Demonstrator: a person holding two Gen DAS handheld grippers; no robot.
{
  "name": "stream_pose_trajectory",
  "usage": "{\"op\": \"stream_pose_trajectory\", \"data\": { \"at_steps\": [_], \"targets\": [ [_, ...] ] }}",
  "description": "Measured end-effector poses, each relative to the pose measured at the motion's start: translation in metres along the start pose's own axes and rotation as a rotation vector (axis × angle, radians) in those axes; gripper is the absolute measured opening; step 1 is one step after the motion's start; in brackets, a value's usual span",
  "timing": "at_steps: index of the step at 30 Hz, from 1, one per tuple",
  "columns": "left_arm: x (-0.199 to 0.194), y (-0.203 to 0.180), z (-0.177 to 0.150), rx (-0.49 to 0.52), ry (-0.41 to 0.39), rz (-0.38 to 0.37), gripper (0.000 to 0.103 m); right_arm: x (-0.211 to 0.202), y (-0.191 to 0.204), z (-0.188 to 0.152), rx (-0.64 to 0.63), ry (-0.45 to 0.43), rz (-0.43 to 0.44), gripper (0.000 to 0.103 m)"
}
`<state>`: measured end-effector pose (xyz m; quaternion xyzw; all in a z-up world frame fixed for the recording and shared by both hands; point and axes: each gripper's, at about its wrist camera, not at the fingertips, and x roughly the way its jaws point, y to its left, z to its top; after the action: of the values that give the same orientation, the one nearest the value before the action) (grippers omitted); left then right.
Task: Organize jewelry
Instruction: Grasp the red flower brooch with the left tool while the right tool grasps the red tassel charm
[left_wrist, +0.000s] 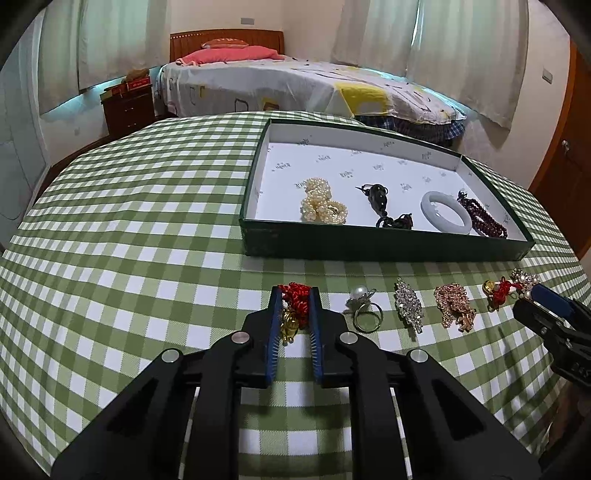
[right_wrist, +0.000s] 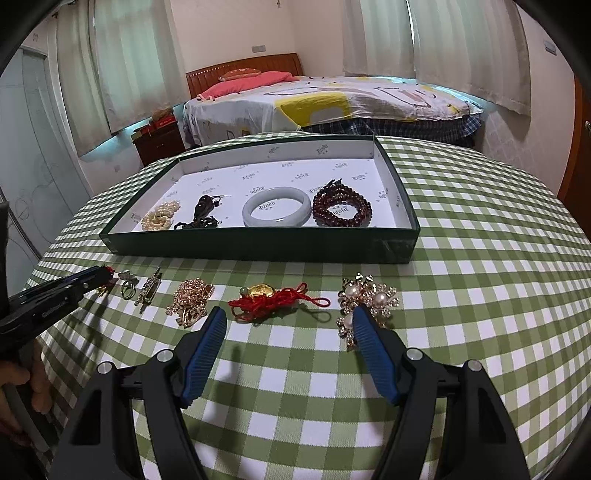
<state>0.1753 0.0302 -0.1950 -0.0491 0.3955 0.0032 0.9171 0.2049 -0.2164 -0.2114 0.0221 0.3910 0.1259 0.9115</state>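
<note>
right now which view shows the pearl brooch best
The right wrist view: the pearl brooch lies close and nearly whole, beside the right finger. The left wrist view catches only part of it at the far right, behind the right gripper.

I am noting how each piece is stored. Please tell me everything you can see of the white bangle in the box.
The white bangle is a thick, smooth, closed ring, pale milky white with a grey-green tint, and looks like jade or stone. It lies flat on the printed white lining of the green box, near the front wall, between the dark pendant and the dark red bead bracelet. No gripper touches it. Whether it touches the beads is unclear.
</note>
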Motion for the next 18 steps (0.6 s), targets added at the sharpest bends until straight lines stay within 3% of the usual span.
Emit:
{"op": "stream_pose_trajectory", "data": {
  "at_steps": [4, 14, 18],
  "targets": [
    [-0.005, 0.003, -0.001, -0.006, -0.006, 0.001, 0.013, 0.004, 0.006, 0.003, -0.018, 0.014, 0.013, 0.056],
    [-0.006, 0.004, -0.001, -0.013, -0.012, 0.001, 0.013, 0.023, 0.013, 0.008, -0.064, 0.068, 0.013, 0.054],
    [-0.006, 0.005, -0.001, -0.013, -0.012, 0.001, 0.013, 0.020, 0.012, 0.006, -0.061, 0.063, 0.013, 0.024]
  ]
}}
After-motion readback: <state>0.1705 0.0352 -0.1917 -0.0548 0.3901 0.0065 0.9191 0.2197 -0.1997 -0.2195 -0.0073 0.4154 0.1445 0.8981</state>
